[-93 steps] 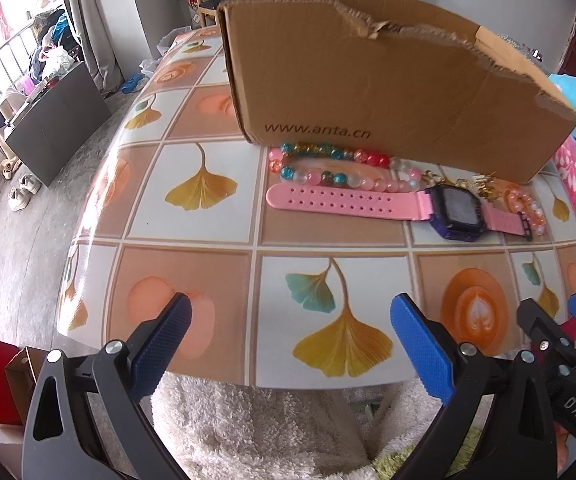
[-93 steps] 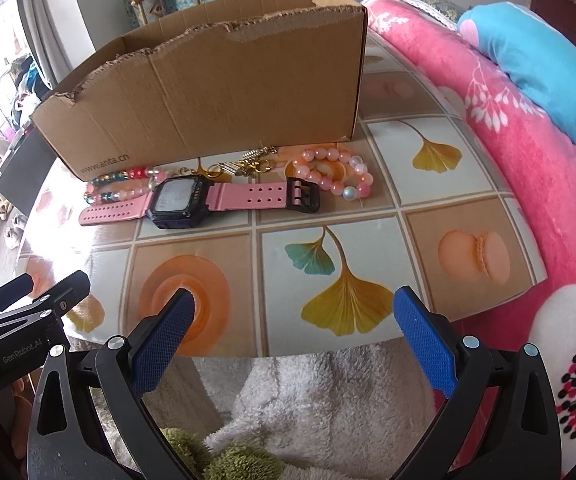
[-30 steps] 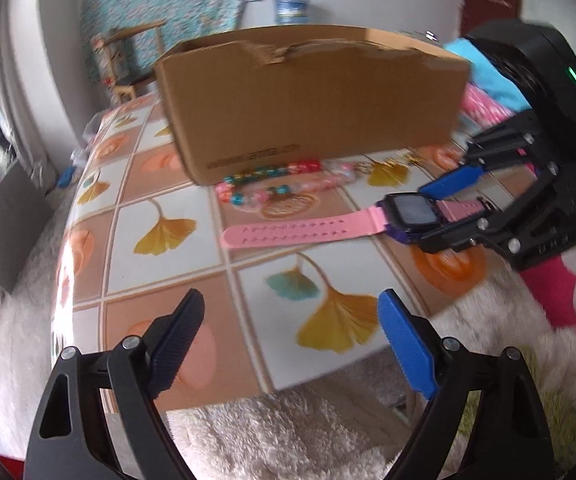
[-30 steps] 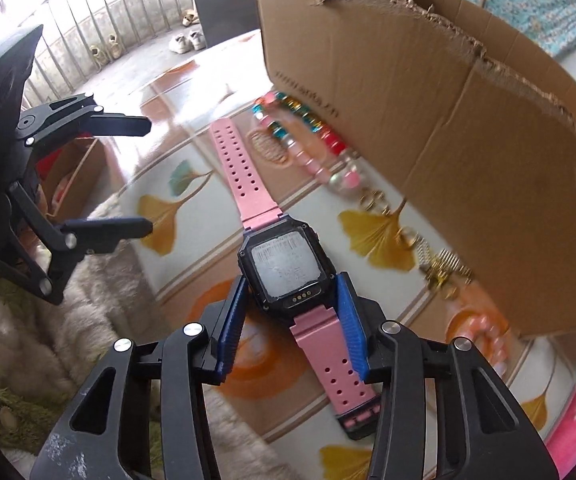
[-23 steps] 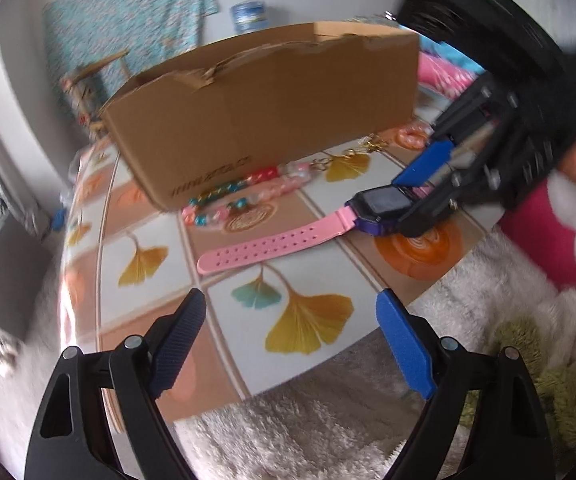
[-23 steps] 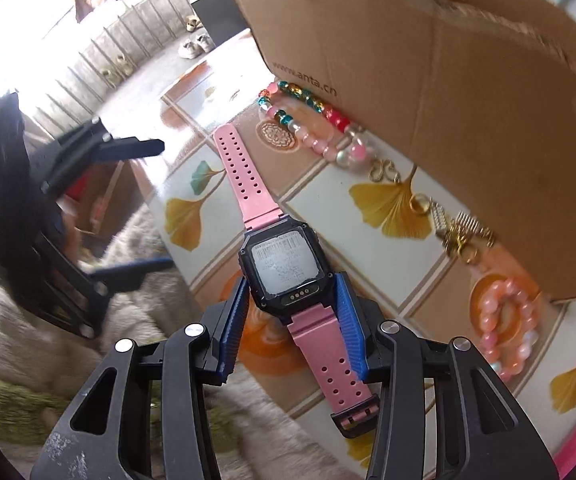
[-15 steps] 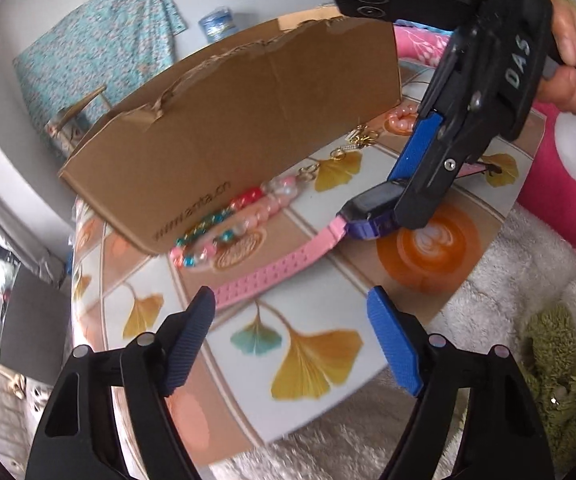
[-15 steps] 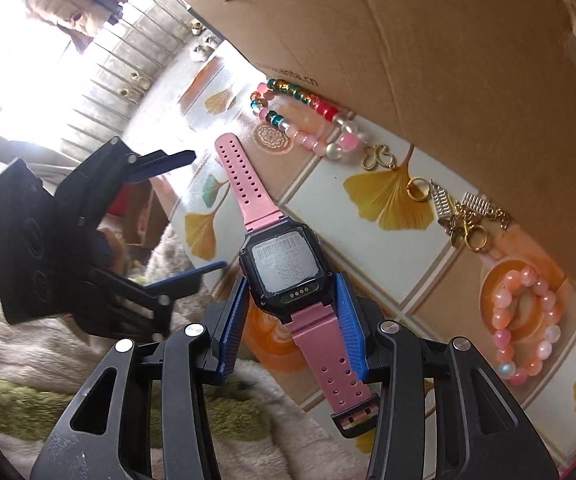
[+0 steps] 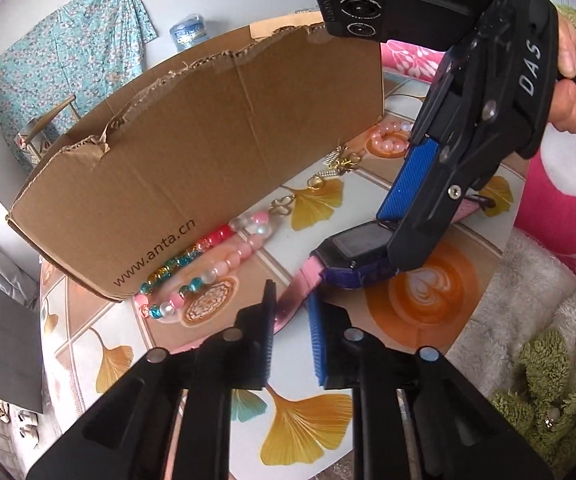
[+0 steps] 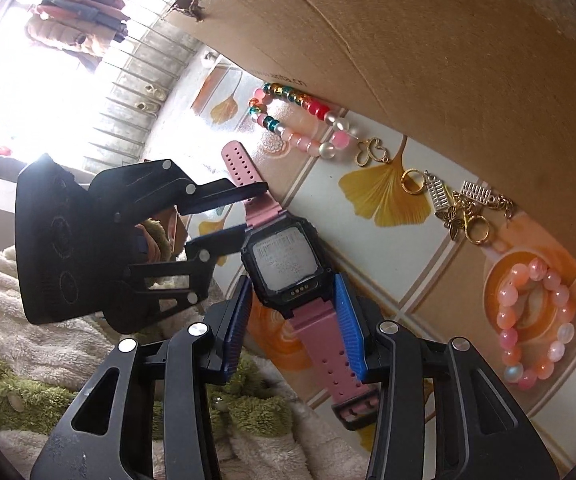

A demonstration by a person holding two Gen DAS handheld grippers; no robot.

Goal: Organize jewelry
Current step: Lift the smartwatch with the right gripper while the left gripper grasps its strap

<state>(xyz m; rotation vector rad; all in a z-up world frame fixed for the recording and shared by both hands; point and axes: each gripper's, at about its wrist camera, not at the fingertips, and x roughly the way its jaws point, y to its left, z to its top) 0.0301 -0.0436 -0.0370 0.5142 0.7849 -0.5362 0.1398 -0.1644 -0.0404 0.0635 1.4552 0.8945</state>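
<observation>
A pink-strapped watch (image 10: 283, 264) with a dark square face is held above the tiled table (image 9: 428, 296). My right gripper (image 10: 294, 300) is shut on the watch body; it shows from the side in the left wrist view (image 9: 392, 236). My left gripper (image 9: 292, 312) is shut on the long pink strap (image 9: 294, 296); in the right wrist view (image 10: 243, 216) its fingers clamp the strap just beyond the watch face. A multicolour bead string (image 9: 203, 252), gold charms (image 10: 460, 204) and a pink bead bracelet (image 10: 536, 320) lie beside the cardboard box (image 9: 207, 148).
The open cardboard box stands along the back of the table, with the jewelry along its front wall. A pink floral blanket (image 9: 560, 208) and white and green fluffy fabric (image 9: 528, 340) lie off the table's near edge. A dark cabinet (image 9: 7, 344) stands on the floor at left.
My left gripper has moved in and closed from wide open onto the watch's long strap. The right gripper has kept its hold on the watch body, lifted slightly off the table.
</observation>
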